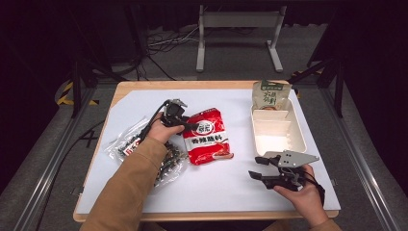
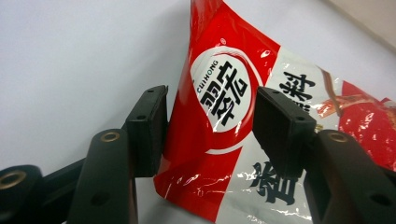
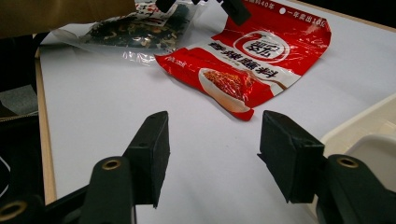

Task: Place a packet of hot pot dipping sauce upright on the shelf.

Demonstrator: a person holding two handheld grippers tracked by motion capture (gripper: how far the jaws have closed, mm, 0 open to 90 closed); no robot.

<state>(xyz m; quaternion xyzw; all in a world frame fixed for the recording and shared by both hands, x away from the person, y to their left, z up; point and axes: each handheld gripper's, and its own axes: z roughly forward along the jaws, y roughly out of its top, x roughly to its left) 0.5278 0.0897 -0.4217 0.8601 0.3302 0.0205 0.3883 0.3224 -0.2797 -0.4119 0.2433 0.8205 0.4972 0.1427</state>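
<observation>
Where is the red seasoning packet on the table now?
In the high view the red seasoning packet lies near the table's middle, between the clear bag of dried food on its left and the white compartment tray on its right.

Wooden table under white sheet, grey floor, metal stand, dark surroundings

Sauce packet between clear bag and tray.

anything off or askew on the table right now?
Mostly tidy. The green packet stands propped against the far end of the cream tray rather than lying inside. The red packet lies crumpled, one edge lifted between the left gripper fingers. No spills.
</observation>
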